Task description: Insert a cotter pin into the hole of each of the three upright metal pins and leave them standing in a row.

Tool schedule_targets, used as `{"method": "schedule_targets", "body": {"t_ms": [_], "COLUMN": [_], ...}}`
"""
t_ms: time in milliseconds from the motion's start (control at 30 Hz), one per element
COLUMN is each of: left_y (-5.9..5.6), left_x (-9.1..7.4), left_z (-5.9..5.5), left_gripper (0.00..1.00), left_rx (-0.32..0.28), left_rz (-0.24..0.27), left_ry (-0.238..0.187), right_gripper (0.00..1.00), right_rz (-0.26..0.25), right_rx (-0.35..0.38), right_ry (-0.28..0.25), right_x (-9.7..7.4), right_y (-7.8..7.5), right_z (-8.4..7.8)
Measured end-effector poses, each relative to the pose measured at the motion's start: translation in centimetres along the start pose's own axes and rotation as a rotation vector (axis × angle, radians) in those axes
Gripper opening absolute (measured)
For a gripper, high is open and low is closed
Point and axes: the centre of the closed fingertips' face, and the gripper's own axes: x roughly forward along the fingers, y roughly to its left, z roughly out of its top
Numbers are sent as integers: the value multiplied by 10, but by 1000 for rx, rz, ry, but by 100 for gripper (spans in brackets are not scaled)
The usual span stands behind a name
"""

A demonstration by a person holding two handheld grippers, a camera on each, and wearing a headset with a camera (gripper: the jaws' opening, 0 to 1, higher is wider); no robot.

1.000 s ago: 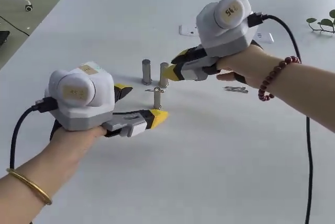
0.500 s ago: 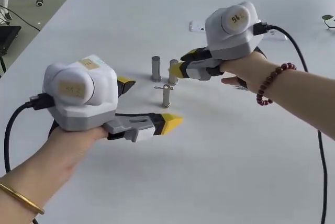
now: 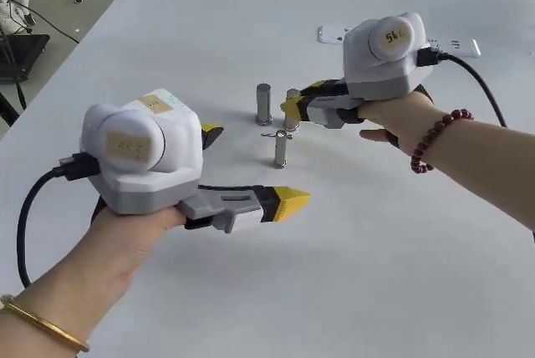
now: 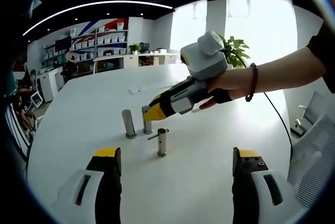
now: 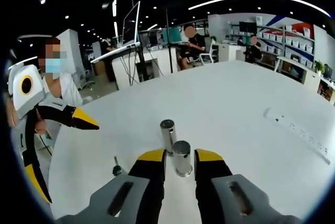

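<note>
Cotter pin [image 3: 268, 134] sits through front metal pin [image 3: 281, 150] only. Right gripper [image 5: 180, 157] straddles middle metal pin [image 4: 147, 120]; can't tell if it's clamped. Left gripper [image 4: 176, 154] is spread wide and empty. Next, I'd guess: fetch another cotter pin.

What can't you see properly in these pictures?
- Head view: the right gripper has its yellow tip over part of the middle pin, so contact can't be told.
- Right gripper view: the pin with the cotter pin is hidden at the bottom by a jaw.
- Far pin: its hole is too small to see.
- Head view: the power strip is partly behind the right gripper.
</note>
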Motion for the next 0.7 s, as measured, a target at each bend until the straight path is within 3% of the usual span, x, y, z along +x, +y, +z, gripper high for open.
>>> {"method": "schedule_targets", "body": {"t_ms": [367,700], "left_y": [3,-3], "left_x": [-1,-4], "left_z": [-1,0], "left_gripper": [93,96], "left_rx": [8,15], "left_rz": [22,15], "left_ry": [0,2], "right_gripper": [10,9], "right_rz": [1,4], "right_rx": [7,-19], "right_ry": [-6,-8], "right_x": [10,13], "right_y": [-8,-11], "right_z": [-2,-2]}}
